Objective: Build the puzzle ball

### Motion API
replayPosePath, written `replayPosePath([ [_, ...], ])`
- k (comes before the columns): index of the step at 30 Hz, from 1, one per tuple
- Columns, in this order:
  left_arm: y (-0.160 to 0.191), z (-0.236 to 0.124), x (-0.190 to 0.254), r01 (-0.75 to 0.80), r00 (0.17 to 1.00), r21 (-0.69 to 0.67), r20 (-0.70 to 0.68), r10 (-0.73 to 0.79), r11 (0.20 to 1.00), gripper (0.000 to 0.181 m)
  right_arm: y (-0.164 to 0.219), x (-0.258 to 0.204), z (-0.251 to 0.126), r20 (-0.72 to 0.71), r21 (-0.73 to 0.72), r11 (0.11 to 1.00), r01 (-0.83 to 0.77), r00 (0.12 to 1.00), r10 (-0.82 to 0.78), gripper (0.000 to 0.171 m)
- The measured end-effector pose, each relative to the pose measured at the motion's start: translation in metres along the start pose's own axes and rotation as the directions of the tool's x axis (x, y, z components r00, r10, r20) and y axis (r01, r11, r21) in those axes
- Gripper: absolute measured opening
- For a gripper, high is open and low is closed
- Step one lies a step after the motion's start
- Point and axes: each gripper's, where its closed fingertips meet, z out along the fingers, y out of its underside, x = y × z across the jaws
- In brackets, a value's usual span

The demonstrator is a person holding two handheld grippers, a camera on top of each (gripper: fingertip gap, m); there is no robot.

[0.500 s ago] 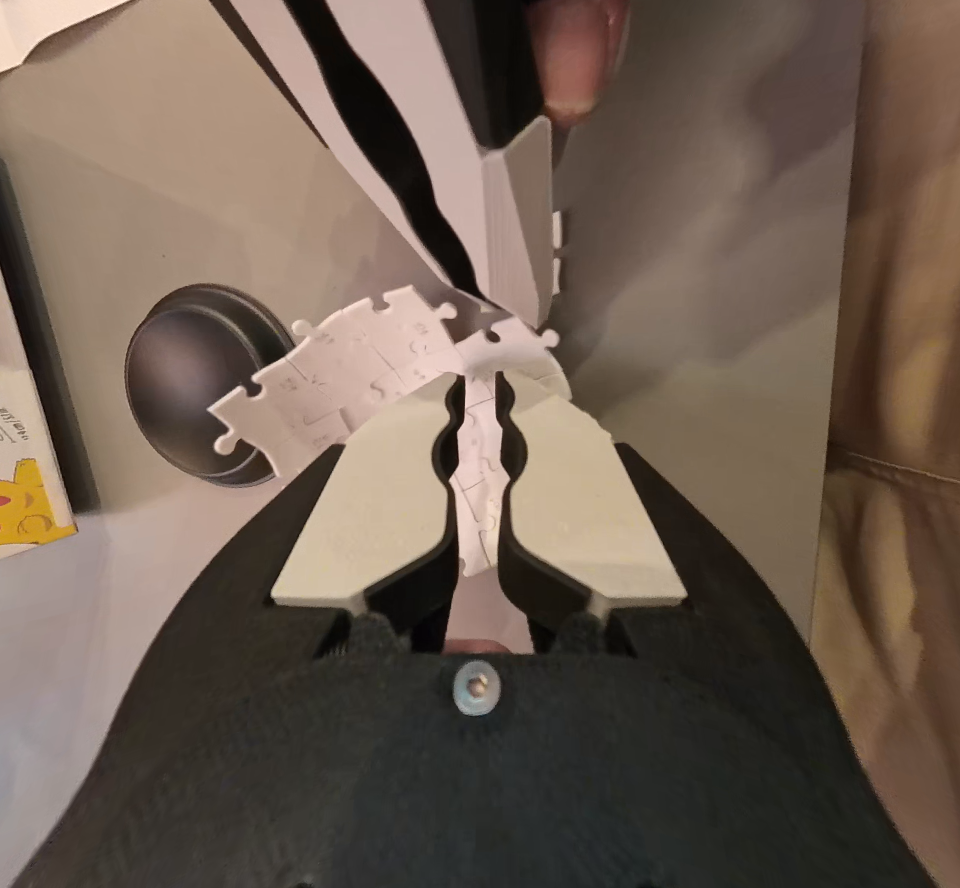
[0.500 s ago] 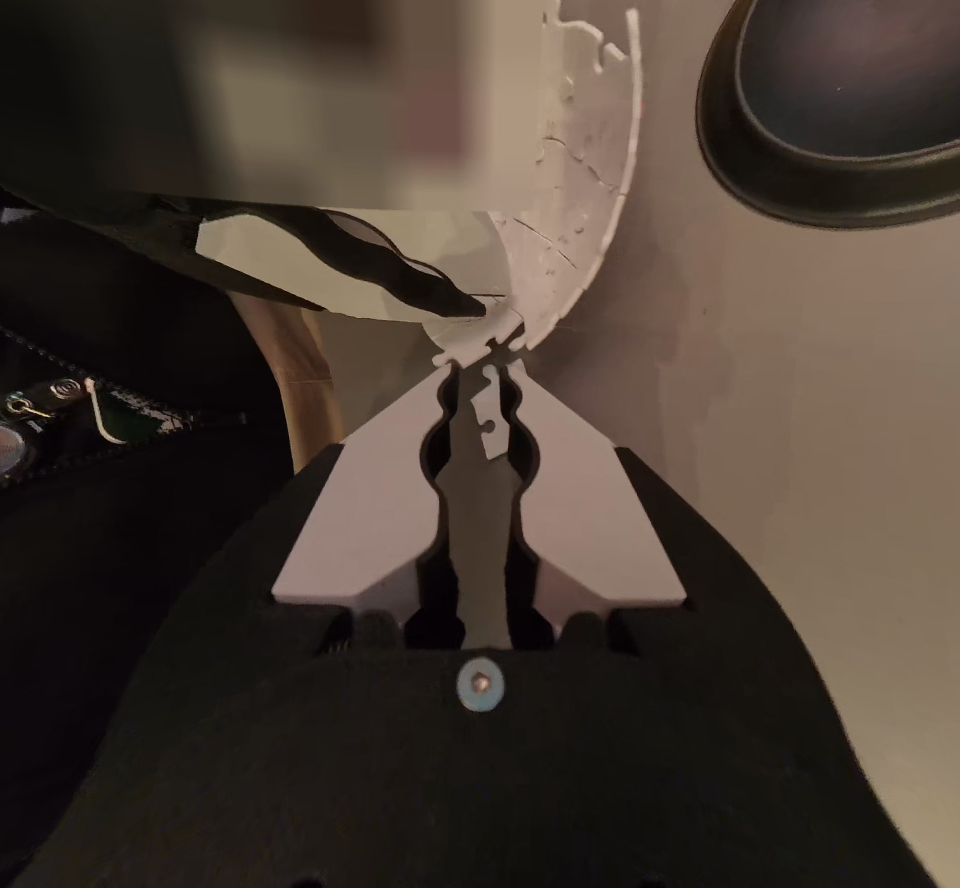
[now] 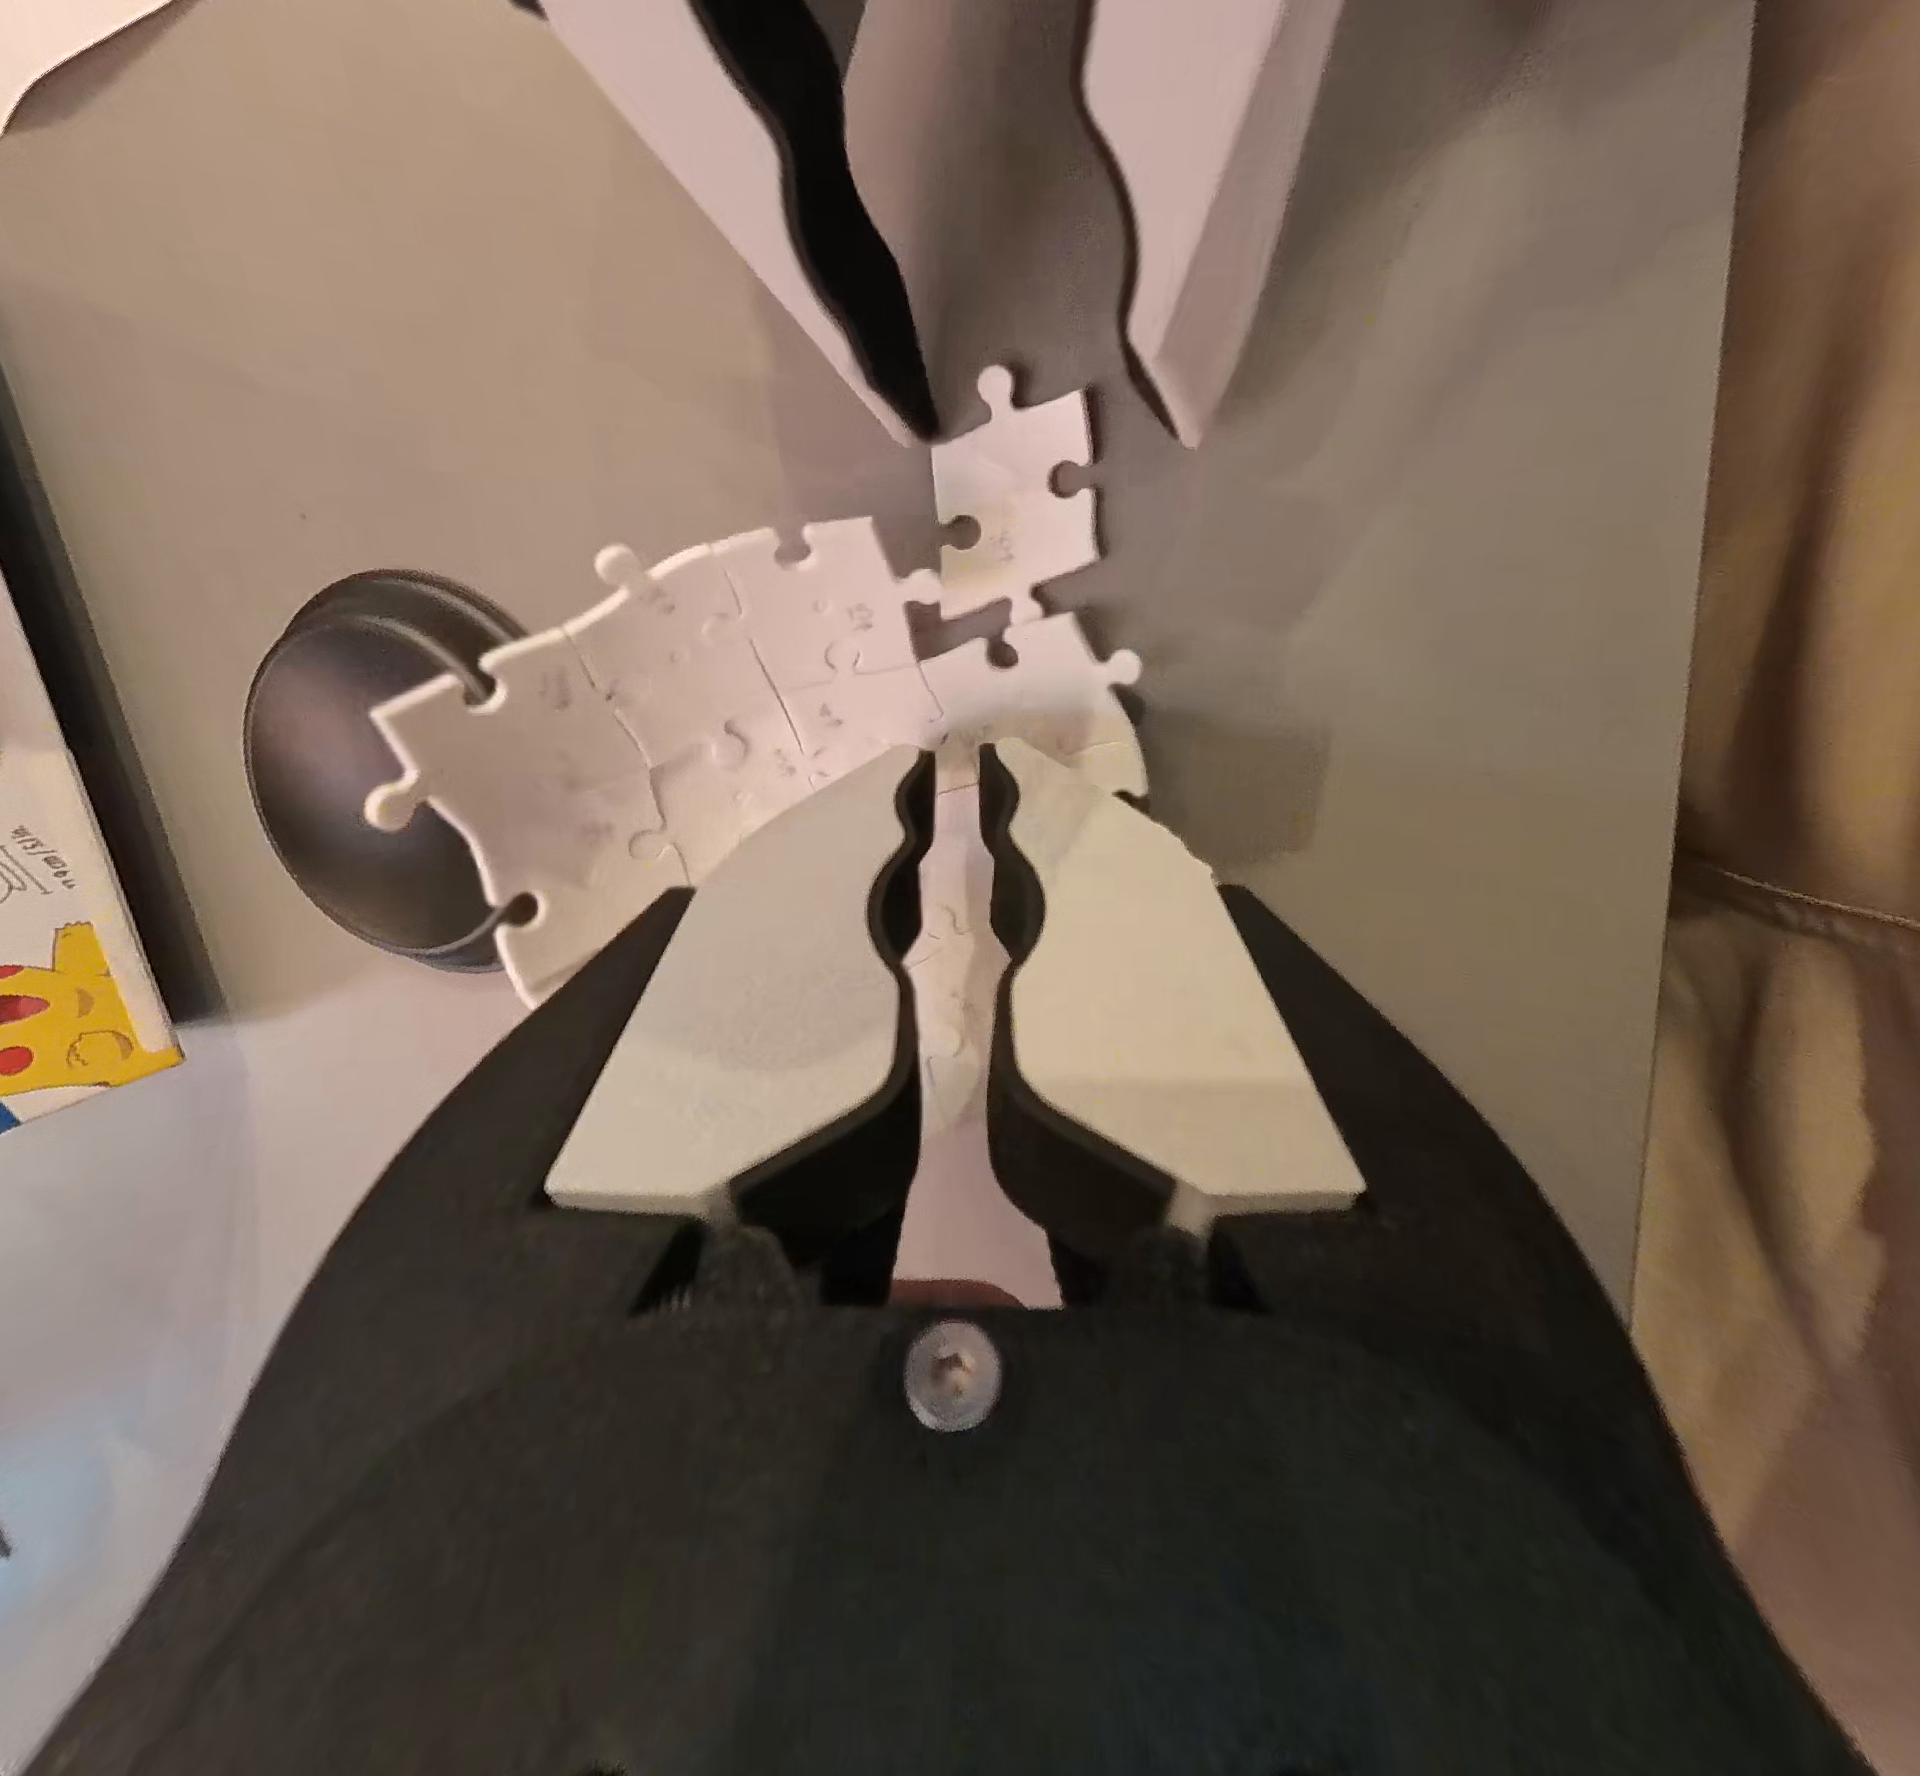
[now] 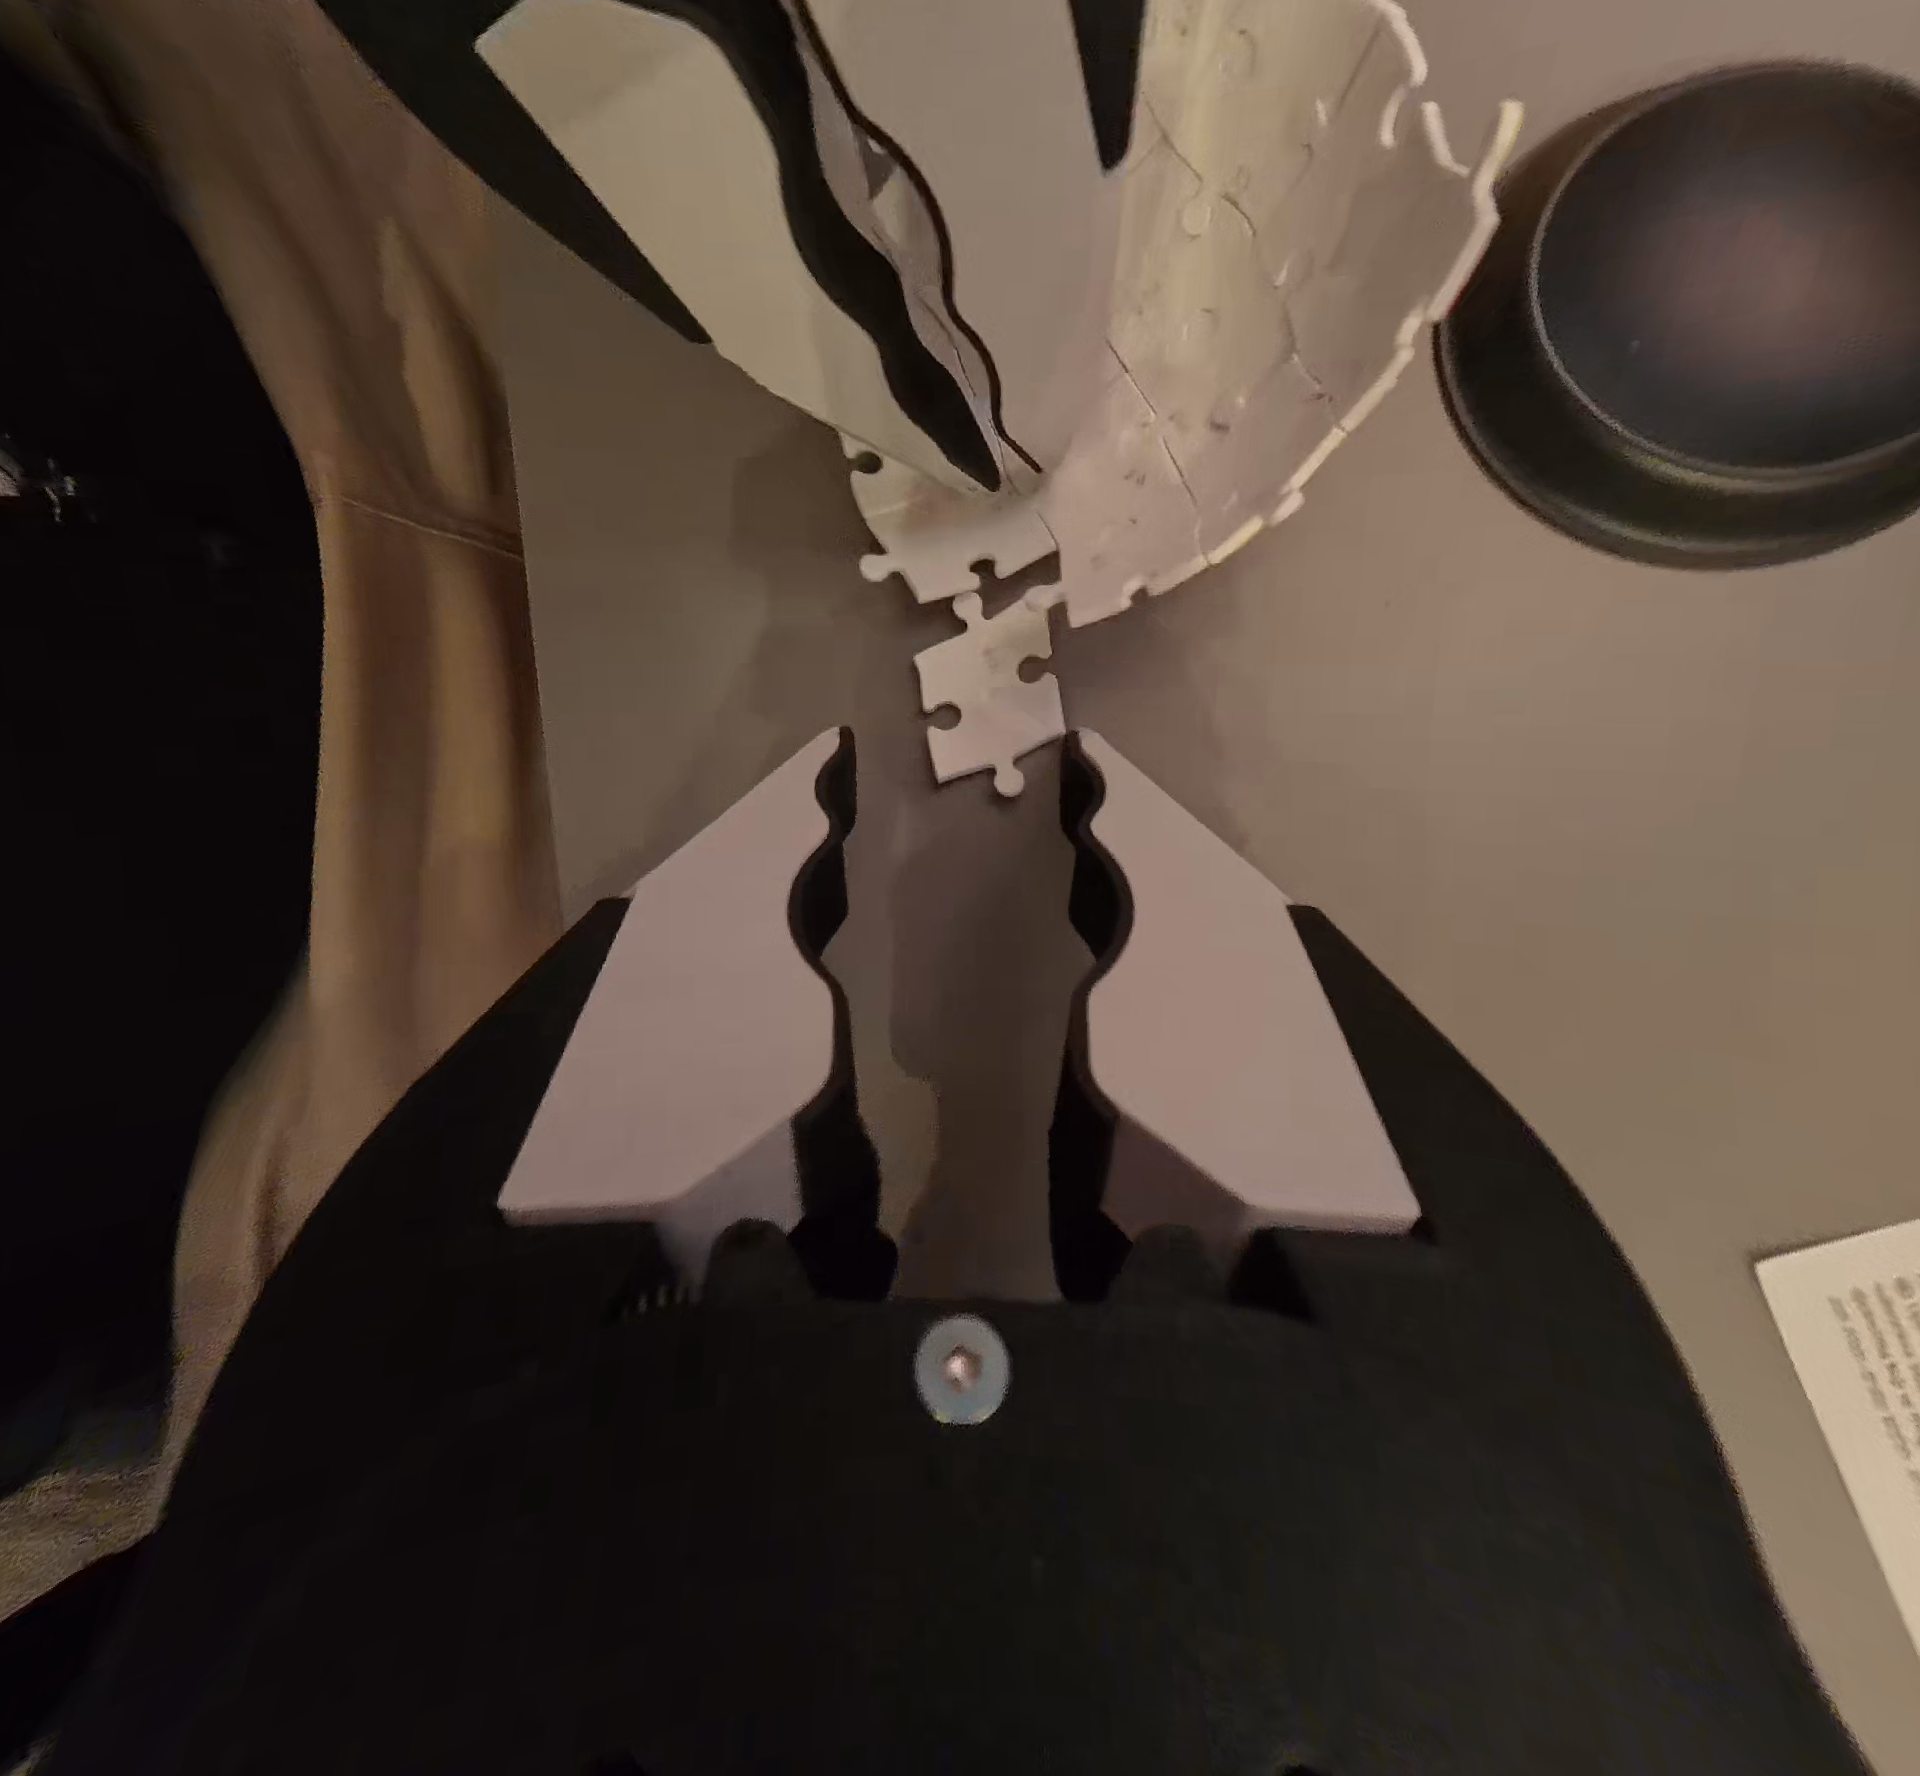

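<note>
While the left gripper [image 3: 956, 770] clamps the curved white puzzle shell [image 3: 665, 739] by its rim, the shell hangs above the grey table [image 3: 312, 324], its long curve sweeping left toward the dark round stand [image 3: 343, 791]. Right gripper [image 4: 956, 739] spread apart, gripping nothing. 1 single piece [image 4: 992, 698] sits at the shell's outer edge, knob into notch, jutting straight out toward the right gripper; whether fully seated, cannot tell. Its free end lies between the 2 open fingertips, apart from the left one, close beside the right. Bare table lies right of the shell. Printed sheet [image 4: 1860, 1414] near the table's edge; colourful box [image 3: 62, 978] far left.
</note>
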Motion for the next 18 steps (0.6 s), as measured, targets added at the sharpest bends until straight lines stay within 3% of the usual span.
replayPosePath([
  [1, 0.0000, 0.0001, 0.0000, 0.001, 1.000, 0.000, 0.001, -0.001, 1.000, 0.008, -0.0006, 0.0014, 0.0012, -0.022, 0.005, 1.000, 0.022, 1.000, -0.021, 0.035],
  [8, 0.0002, 0.0000, 0.0008, 0.011, 1.000, 0.005, 0.003, -0.011, 1.000, 0.007, -0.0029, 0.0065, 0.0041, -0.084, 0.006, 0.981, 0.195, 0.977, -0.194, 0.035],
  [18, 0.0031, -0.0009, 0.0009, 0.044, 0.999, 0.002, 0.012, -0.044, 0.999, 0.007, -0.0045, 0.0063, 0.0063, -0.008, 0.031, 0.974, 0.223, 0.975, -0.223, 0.028],
])
